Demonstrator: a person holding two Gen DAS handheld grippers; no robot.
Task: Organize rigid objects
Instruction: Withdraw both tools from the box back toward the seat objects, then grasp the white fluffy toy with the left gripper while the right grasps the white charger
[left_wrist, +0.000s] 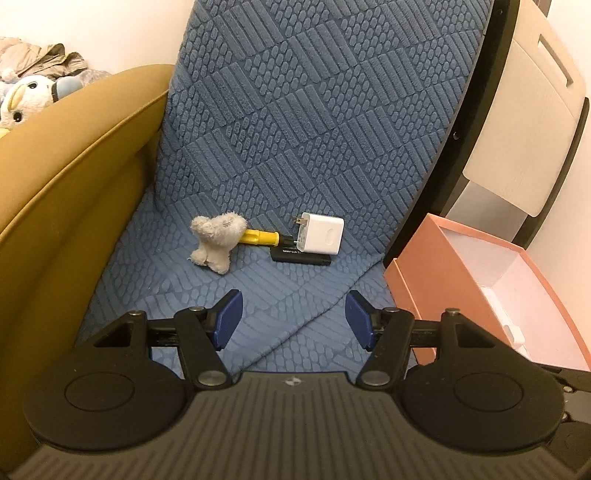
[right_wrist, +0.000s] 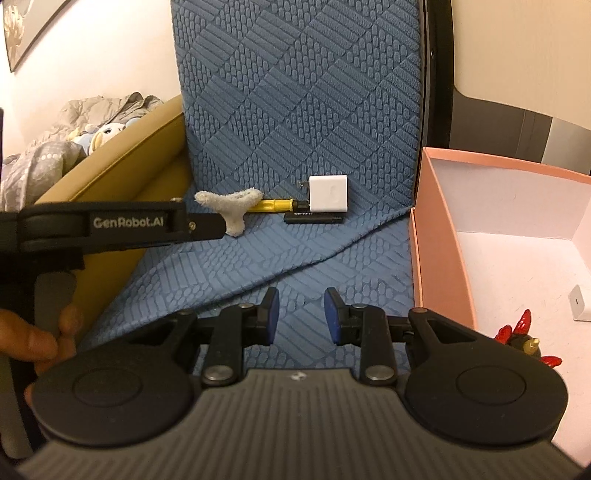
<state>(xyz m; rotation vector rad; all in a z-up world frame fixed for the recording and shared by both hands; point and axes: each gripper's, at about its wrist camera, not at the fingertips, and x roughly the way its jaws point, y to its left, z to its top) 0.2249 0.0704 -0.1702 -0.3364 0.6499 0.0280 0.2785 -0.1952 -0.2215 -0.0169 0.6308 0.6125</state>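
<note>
On the blue quilted seat cover (left_wrist: 295, 147) a white plug charger (left_wrist: 321, 238) (right_wrist: 328, 194) leans on a flat black device (left_wrist: 299, 258) (right_wrist: 314, 219). A yellow-handled screwdriver (left_wrist: 262, 238) (right_wrist: 275, 205) lies to their left, partly behind a small grey plush toy (left_wrist: 218, 240) (right_wrist: 232, 206). My left gripper (left_wrist: 293, 317) stands open and empty, well short of this cluster. Its side also shows at the left of the right wrist view. My right gripper (right_wrist: 301, 317) is lower on the seat, its pads a narrow gap apart with nothing between them.
An open pink box (left_wrist: 436, 288) (right_wrist: 436, 258) stands right of the seat. It holds a small white adapter (right_wrist: 580, 302) and a red and black toy (right_wrist: 524, 339). A mustard armrest (left_wrist: 74, 192) bounds the left. A hand (right_wrist: 33, 339) holds the left gripper.
</note>
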